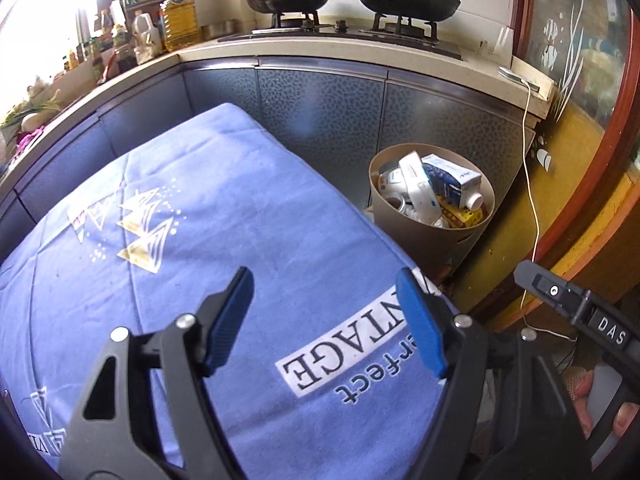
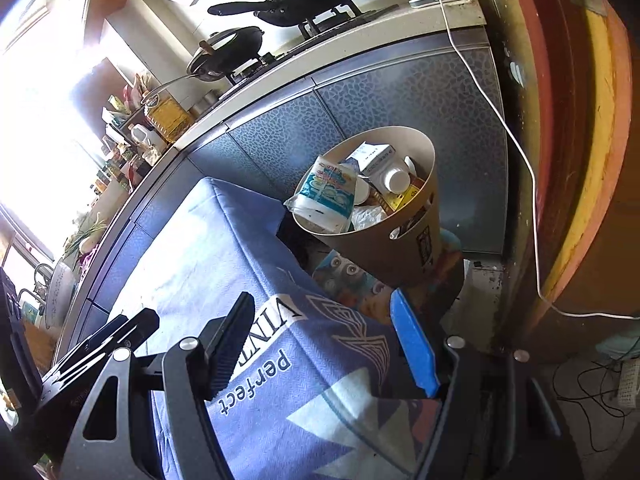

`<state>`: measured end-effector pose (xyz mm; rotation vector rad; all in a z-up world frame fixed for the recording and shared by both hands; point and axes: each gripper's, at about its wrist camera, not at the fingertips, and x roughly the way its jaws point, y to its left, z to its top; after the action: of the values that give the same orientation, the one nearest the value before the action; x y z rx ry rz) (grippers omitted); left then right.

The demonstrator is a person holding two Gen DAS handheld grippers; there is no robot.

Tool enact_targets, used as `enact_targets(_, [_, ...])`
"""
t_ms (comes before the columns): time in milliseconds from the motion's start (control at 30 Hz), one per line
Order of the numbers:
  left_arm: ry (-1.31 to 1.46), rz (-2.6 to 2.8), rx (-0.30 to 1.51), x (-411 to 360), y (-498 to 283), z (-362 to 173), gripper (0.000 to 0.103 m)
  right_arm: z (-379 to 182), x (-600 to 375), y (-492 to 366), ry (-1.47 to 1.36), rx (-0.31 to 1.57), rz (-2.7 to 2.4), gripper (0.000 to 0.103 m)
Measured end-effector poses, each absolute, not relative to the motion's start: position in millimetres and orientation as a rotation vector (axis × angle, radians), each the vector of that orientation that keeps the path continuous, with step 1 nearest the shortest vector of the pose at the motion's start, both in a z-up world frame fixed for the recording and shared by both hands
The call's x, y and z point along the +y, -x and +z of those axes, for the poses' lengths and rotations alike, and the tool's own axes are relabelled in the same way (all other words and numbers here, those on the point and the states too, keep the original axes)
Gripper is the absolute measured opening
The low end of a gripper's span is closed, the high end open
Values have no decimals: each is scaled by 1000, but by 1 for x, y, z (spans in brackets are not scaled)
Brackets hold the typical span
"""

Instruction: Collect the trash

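Both my tongs wide, nothing between pads: left gripper (image 1: 326,322) and right gripper (image 2: 320,344) hang over the blue printed cloth-covered table (image 1: 224,216), which shows no loose trash.

Trash sits in the round tan plastic bin (image 1: 430,240), centre-right of left view, on the floor against the grey cabinet front (image 1: 320,108). Prob parked off the table's edge for easy drops. Bin looks near full: white-blue carton (image 1: 452,178), white-blue plastic packet (image 2: 326,196) over rim.

Can't see: bin base, floor behind table, table's near end cut off. Window at upper left blown out.

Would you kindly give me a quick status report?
Both hand-held grippers, left and right, open, empty. Trash bin full. Blue cloth bare; nothing blocking.
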<state>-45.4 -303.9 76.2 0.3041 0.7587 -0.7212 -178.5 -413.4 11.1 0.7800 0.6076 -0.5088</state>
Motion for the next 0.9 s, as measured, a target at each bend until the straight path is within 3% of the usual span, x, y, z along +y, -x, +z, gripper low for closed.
enact_targets(700, [-261,-660,621,-250,57,102,97,37,-379,168,-717,580,-498,72])
enact_targets(900, [-247,-672,606,-244,60,106,97,41,-374,169,-705,572,-515,74])
